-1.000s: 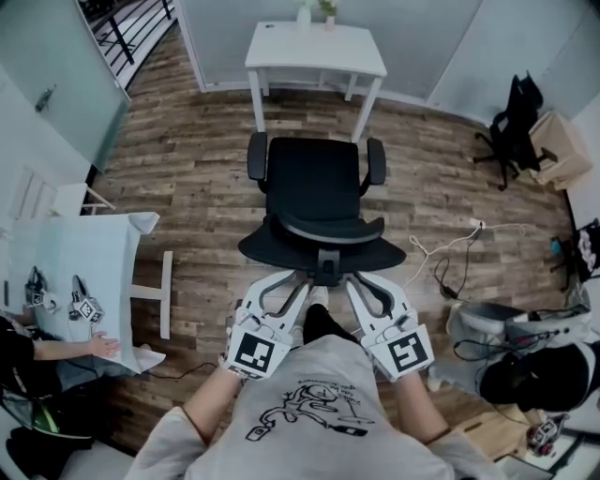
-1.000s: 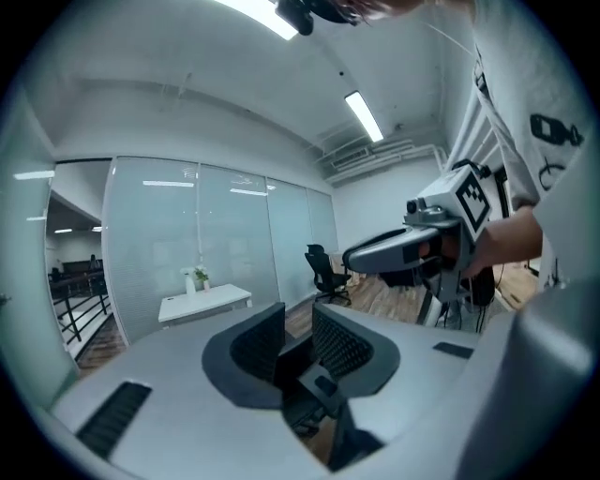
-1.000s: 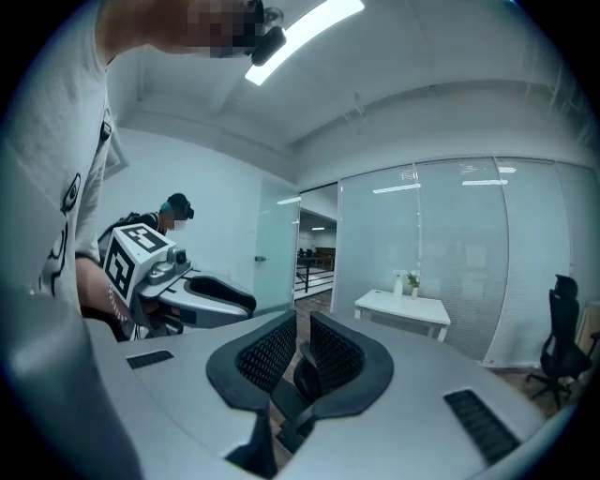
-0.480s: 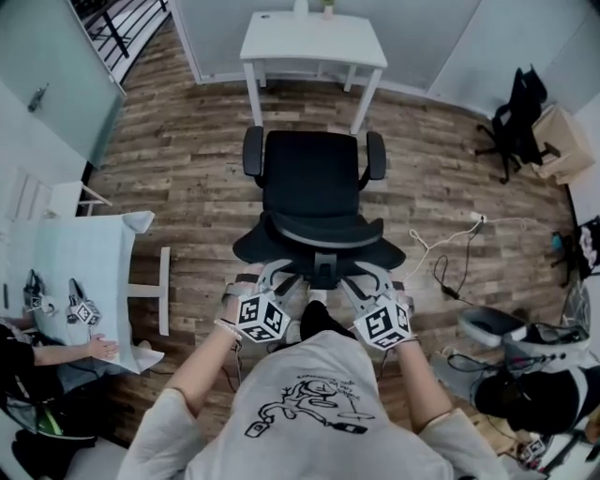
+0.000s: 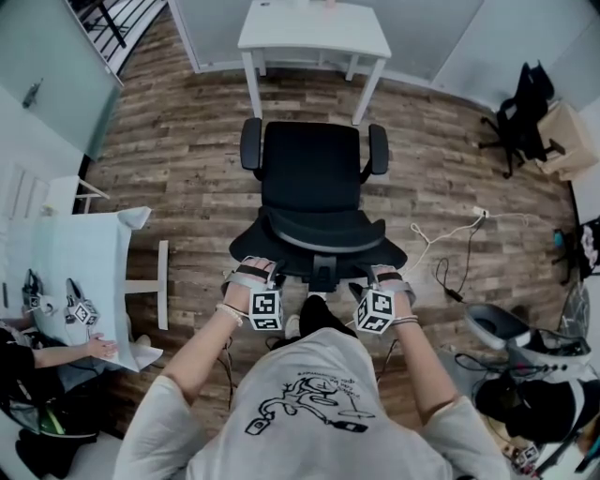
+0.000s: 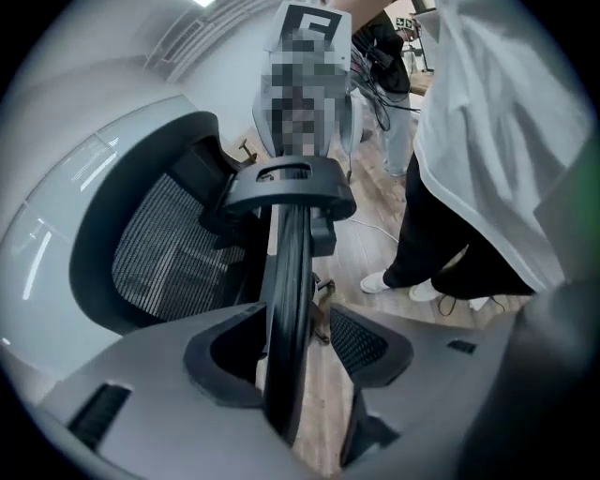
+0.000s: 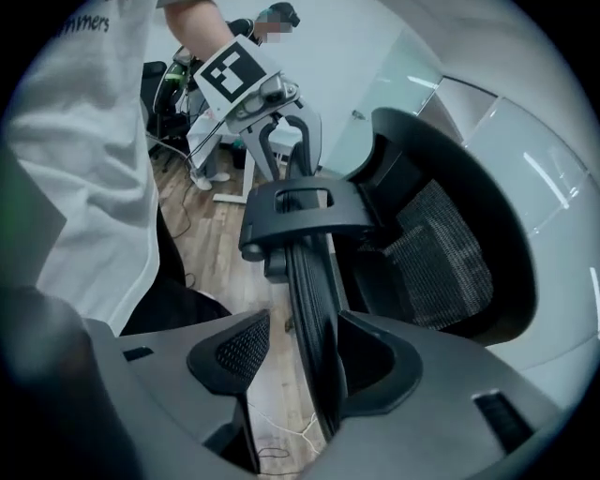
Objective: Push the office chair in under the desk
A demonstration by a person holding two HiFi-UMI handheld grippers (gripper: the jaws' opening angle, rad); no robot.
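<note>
Rolling closer to the desk (image 5: 314, 26) than a second ago, the office chair (image 5: 309, 178) is now standing just short of the desk's front legs. Its seat is facing the desk and is not yet under the top. Both grippers have come forward with it, toward the desk, and the person's arms are reaching out further.

The left gripper (image 5: 255, 274) is sitting on the backrest (image 6: 159, 253) at the side of the chair away from the desk. Its jaws are standing part open and straddling the thin black backrest rim (image 6: 286, 309). That rim is lying against one jaw, while a strip of wooden floor (image 5: 187, 150) is showing through the gap to the other jaw, so the jaws are not clamping anything.

The right gripper (image 5: 384, 277) is doing the same on the other end of the backrest. Its jaws are also part open, with the rim running between them and resting against one jaw, and a gap is showing beside the other.

A white cable (image 5: 450, 246) is trailing over the floor, well back from the desk on its right. A second black chair (image 5: 520, 108) is standing further off to the desk's right.
</note>
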